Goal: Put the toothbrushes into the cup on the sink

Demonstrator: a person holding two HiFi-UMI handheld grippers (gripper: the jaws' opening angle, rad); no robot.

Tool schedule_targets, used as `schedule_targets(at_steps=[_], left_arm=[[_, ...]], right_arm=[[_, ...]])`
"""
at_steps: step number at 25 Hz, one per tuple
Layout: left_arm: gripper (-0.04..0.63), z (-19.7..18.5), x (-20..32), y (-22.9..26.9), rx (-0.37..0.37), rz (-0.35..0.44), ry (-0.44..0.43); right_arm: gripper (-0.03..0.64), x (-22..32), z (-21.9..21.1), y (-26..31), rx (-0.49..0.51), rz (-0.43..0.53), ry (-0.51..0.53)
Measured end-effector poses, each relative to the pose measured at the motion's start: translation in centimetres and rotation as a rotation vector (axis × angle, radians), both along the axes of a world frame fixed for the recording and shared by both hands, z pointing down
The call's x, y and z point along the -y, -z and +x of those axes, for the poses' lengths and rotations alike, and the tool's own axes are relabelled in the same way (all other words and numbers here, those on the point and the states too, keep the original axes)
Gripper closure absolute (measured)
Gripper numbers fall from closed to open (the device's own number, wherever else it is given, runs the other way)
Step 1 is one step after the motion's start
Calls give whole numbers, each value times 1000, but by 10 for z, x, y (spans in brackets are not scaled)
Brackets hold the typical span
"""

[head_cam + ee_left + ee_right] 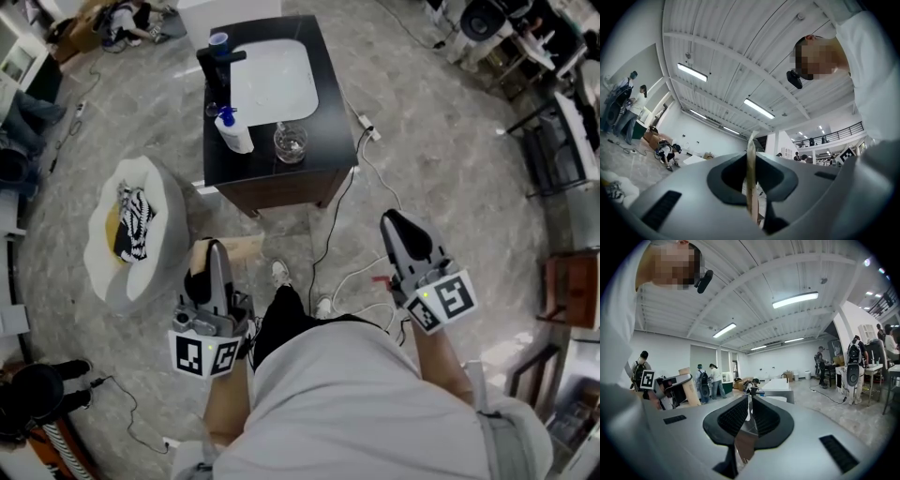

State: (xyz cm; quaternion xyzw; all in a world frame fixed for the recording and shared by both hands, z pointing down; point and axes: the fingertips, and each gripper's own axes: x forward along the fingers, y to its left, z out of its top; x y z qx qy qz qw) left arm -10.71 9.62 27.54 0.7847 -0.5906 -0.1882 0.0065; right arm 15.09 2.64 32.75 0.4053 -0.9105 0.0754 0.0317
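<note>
Left gripper [751, 157] is clenched on a thin tan strip [750, 187] that stands edge-on between its jaws — what it is, I cannot tell. Right gripper [750, 401] has its jaws pressed together with nothing in them. Well ahead of both, the glass cup [290, 142] stands on the black vanity [333, 141] — just beside the white sink basin [272, 80].

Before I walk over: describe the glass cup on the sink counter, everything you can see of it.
The cup is a clear, round glass tumbler, standing upright on the black counter, by the front right corner of the white basin and near the counter's front edge. No toothbrush shows in it. The white bottle is left of it, apart. Only the counter touches it.
</note>
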Motion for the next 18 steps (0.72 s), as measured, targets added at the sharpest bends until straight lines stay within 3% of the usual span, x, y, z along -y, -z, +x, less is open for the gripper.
schedule_targets(at_steps=[18], left_arm=[[560, -63, 103, -21, -62, -26, -133]], right_arm=[[563, 73, -73, -1, -60, -17, -83]])
